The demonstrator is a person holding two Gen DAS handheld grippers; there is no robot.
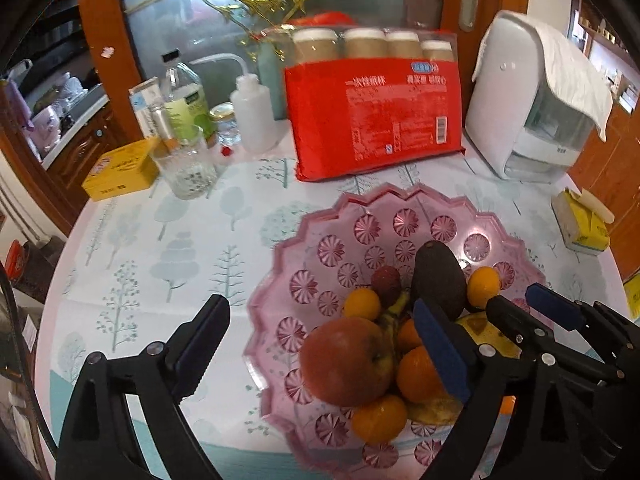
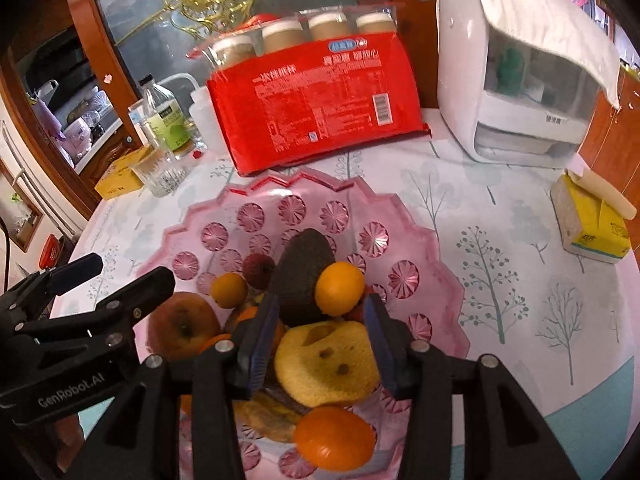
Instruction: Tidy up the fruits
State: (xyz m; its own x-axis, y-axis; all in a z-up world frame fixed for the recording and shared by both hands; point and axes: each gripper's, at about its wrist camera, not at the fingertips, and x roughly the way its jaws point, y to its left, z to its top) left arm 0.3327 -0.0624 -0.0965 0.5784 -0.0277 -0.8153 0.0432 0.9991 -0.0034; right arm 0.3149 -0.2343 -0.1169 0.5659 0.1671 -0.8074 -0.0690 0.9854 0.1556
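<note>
Inside pink bowl (image 2: 416, 240), piled fruit, right claw (image 2: 322, 344) straddling yellow fruit (image 2: 328, 364), left claw (image 1: 316, 344) agape, empty.

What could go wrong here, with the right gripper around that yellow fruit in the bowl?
1. The right gripper straddles the yellow fruit, which lies in a heap; lifting it may roll the orange below it or the avocado behind it.
2. The left gripper hovers open close by, near the apple, so the two could collide.
</note>
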